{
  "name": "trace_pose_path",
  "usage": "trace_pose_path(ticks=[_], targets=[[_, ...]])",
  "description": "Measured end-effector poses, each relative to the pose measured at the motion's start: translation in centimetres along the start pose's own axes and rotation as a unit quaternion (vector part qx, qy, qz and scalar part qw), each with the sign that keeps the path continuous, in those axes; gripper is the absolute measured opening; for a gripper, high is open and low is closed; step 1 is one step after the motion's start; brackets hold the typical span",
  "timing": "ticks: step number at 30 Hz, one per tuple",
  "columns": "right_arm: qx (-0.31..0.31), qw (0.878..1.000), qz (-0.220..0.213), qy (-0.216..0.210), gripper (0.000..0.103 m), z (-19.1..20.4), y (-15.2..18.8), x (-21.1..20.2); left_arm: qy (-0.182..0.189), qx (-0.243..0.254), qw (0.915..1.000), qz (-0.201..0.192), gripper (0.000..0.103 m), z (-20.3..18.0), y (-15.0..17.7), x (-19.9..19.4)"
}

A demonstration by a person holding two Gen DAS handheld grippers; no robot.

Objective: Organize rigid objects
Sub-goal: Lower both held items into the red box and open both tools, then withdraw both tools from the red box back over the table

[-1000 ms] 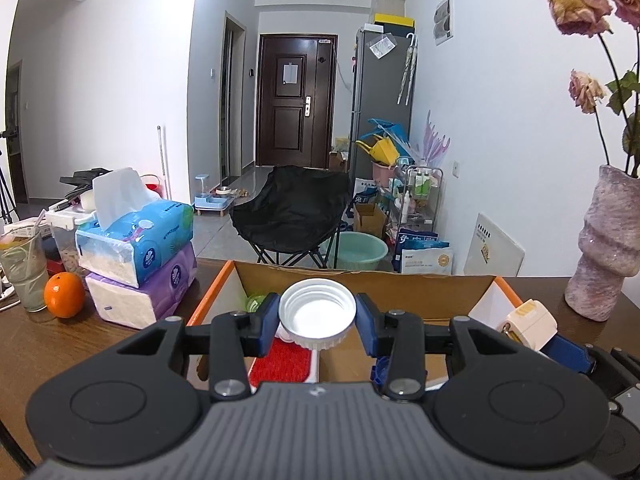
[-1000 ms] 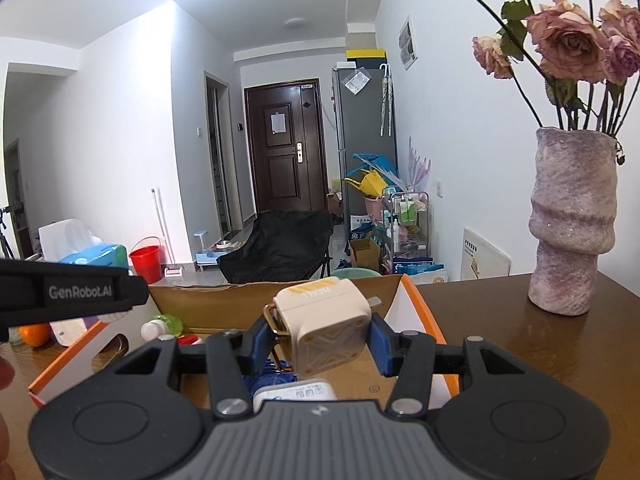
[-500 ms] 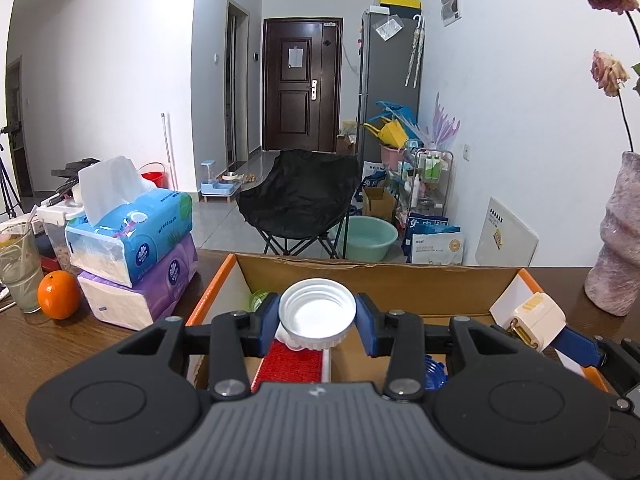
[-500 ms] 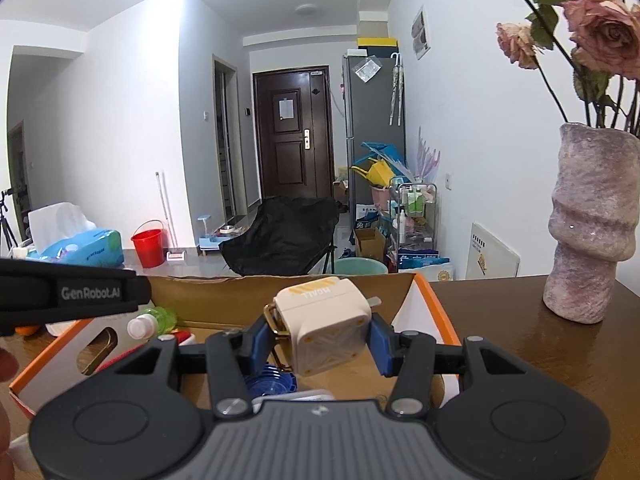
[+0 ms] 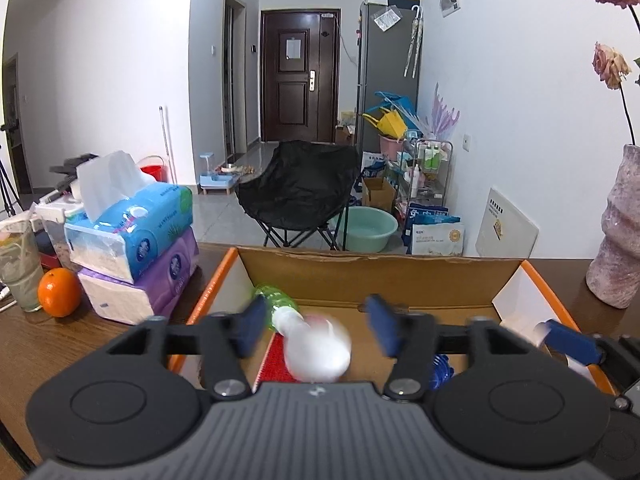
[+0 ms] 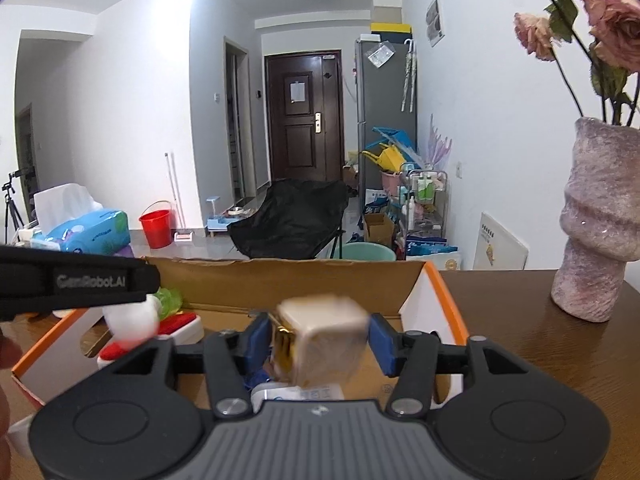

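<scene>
My left gripper point(image 5: 316, 324) has just been opening: its blue pads stand wide apart, and the white lid point(image 5: 318, 350), blurred, sits between them touching neither, over the cardboard box point(image 5: 360, 276) with the orange rim. Below it in the box I see a red-topped pad point(image 5: 276, 364) and a green bottle with a white neck point(image 5: 280, 304) lying near the far left corner. My right gripper point(image 6: 316, 340) has likewise just been opening; the cream cube-shaped charger point(image 6: 324, 340) with a gold part on its left face is still between the pads, blurred, with a small gap showing on each side, so the pads no longer press it. It hangs over the right part of the same box, above a white labelled packet point(image 6: 300, 394). From the right wrist view the left gripper's black body crosses the left edge, with the white lid beneath it. On the wooden table point(image 5: 80, 340) beside the box stand stacked tissue packs point(image 5: 136, 248), an orange point(image 5: 59, 292) and a glass point(image 5: 18, 264) at left, and a pink textured vase point(image 6: 596, 220) with dried roses at right.
</scene>
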State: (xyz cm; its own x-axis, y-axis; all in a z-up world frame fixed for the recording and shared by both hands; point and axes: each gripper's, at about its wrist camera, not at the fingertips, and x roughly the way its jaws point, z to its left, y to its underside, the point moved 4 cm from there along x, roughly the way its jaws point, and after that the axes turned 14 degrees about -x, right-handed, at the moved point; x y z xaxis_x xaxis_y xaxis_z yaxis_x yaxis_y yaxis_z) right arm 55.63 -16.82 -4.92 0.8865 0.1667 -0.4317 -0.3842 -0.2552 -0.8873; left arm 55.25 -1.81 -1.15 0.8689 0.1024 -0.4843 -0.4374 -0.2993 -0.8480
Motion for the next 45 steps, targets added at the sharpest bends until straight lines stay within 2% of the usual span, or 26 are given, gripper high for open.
trace_pose_path(ticks=[2, 4, 5, 9, 26, 45], targets=[[0.002, 1.0, -0.008, 0.007, 0.093, -0.3, -0.2, -0.4, -0.009, 0.0, 0.9998, -0.017, 0.086, 0.3, -0.2, -0.5], [0.009, 1.0, -0.021, 0.021, 0.103, -0.7, -0.4, -0.9, -0.006, -0.004, 0.9997, -0.024, 0.097, 0.6, -0.5, -1.0], [0.011, 0.999, -0.024, 0.024, 0.103, -0.8, -0.5, -1.1, -0.006, -0.01, 0.9996, -0.026, 0.103, 0.8, -0.6, -1.1], [0.015, 0.999, -0.02, 0.024, 0.103, -1.2, -0.7, -1.1, -0.005, -0.013, 0.9993, -0.035, 0.103, 1.1, -0.9, -1.6], [-0.002, 0.999, -0.013, 0.031, 0.103, -0.5, -0.7, -1.8, -0.014, -0.025, 0.9991, -0.031, 0.103, 2.1, -0.9, -2.2], [-0.016, 0.999, -0.017, 0.038, 0.103, -0.3, 0.3, -7.0, 0.001, -0.025, 0.9989, -0.04, 0.103, 3.5, 0.0, -6.7]])
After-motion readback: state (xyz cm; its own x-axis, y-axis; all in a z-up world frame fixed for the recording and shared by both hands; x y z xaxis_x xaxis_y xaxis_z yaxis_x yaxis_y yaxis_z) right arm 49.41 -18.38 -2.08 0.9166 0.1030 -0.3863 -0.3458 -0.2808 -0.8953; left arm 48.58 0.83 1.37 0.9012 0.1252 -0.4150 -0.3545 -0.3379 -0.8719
